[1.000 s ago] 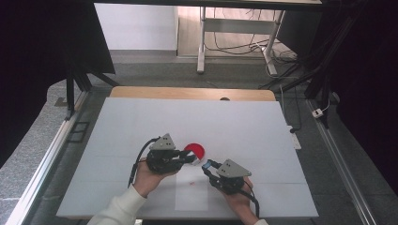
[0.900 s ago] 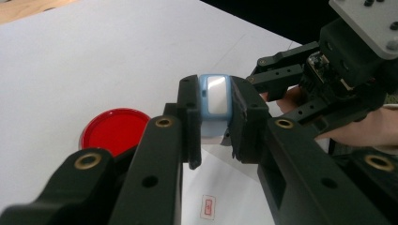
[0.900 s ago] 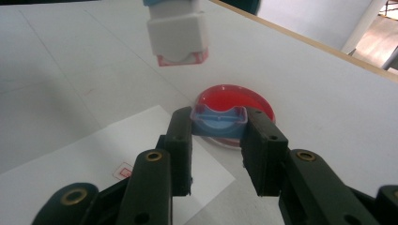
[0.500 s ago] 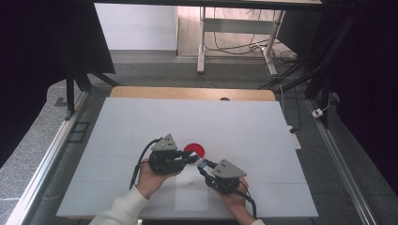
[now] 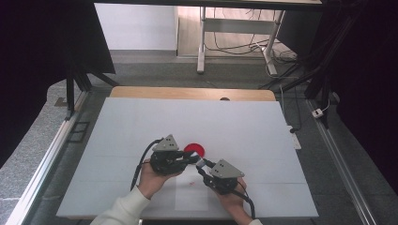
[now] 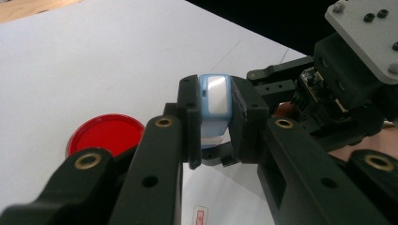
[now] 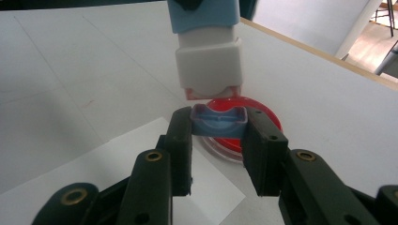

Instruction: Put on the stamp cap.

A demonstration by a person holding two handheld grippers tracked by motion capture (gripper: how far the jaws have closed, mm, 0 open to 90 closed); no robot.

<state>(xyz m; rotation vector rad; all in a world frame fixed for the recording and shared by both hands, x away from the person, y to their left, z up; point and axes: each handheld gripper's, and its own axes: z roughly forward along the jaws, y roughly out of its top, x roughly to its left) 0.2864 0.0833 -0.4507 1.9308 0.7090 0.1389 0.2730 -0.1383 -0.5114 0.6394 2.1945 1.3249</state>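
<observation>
In the high view the grippers meet so closely that what they hold is hard to make out; just a pale speck shows between the left gripper (image 5: pixel 193 159) and the right gripper (image 5: pixel 202 169), with the red dish (image 5: pixel 195 150) half hidden behind the left one. The left gripper view makes it plain: its jaws are clamped on a blue stamp (image 6: pixel 215 101), which stands between the pads with a glossy white panel facing the camera; the stamp's far end is hidden by the jaws. The right gripper (image 6: pixel 300 101) shows beyond it, partly cut off by the upper right edge. The dish (image 6: pixel 105 135) lies on the white table (image 6: pixel 94 56) to the left of the jaws, its near edge covered by the left jaw. In the right gripper view the jaws are clenched on a small blue cap (image 7: pixel 219 121), open side up. The stamp (image 7: pixel 209 56) hangs directly above it, apart from it, its top cut off by the picture edge and a thin red strip at its lower end. The dish (image 7: pixel 253 112) sits just behind the cap. A white sheet (image 6: pixel 220 206) lies under the jaws, bearing a small red mark (image 6: pixel 201 218) too small to read.
</observation>
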